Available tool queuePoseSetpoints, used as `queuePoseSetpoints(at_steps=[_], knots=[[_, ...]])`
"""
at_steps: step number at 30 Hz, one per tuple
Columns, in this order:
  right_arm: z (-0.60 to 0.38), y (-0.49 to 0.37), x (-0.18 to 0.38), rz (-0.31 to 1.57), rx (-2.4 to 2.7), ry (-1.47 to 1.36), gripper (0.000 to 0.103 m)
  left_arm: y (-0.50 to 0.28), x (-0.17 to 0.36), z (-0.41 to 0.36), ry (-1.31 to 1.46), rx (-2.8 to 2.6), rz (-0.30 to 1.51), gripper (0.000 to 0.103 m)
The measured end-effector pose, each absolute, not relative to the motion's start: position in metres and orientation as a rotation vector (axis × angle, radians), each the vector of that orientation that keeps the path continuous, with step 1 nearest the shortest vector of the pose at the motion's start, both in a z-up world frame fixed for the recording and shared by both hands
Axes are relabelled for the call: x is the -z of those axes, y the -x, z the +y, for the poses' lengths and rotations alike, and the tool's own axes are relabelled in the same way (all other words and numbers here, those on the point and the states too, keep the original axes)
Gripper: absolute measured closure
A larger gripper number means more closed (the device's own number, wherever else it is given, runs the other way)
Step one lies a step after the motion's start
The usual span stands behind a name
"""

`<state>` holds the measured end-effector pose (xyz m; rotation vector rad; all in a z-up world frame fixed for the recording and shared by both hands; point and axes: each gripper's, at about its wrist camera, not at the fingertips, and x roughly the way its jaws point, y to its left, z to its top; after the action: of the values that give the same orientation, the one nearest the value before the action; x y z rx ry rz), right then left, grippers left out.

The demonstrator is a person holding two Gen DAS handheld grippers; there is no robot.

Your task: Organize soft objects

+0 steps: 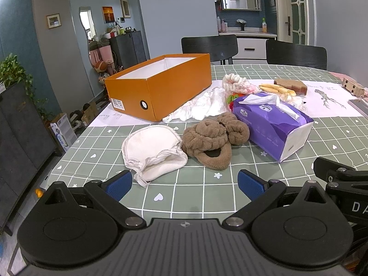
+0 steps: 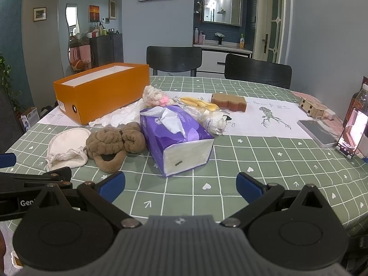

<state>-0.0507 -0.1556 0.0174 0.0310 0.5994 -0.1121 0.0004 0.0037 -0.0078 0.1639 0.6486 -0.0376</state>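
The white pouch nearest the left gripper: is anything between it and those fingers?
Nothing visible. The white pouch lies just ahead of the open left gripper, with only bare tablecloth between. The brown plush slippers sit beside it, to the right.

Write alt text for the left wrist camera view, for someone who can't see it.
The left gripper, jaws open and empty, hovers over a green checked tablecloth facing a white cloth pouch, brown fuzzy slippers and a purple tissue pack. Behind them stands an open orange box beside crumpled white fabric.
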Motion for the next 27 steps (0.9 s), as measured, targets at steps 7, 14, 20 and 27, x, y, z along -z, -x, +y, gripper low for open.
queuePoseSetpoints(at_steps=[7, 14, 20, 27], knots=[[-0.1566, 0.0500, -0.0169, 0.596, 0.112, -0.028, 0.002, 0.0004, 0.0071, 0.0034, -0.165, 0.033, 0.646, 0.000], [-0.1565, 0.0494, -0.0168, 0.596, 0.112, -0.024, 0.002, 0.0007, 0.0065, 0.0036, -0.168, 0.030, 0.645, 0.000], [-0.1540, 0.0491, -0.0178, 0.592, 0.112, -0.020, 0.002, 0.0008, 0.0052, 0.0037, -0.169, 0.026, 0.641, 0.000], [-0.1530, 0.0487, -0.0183, 0.591, 0.112, -0.019, 0.002, -0.0004, 0.0049, 0.0036, -0.168, 0.024, 0.641, 0.000]])
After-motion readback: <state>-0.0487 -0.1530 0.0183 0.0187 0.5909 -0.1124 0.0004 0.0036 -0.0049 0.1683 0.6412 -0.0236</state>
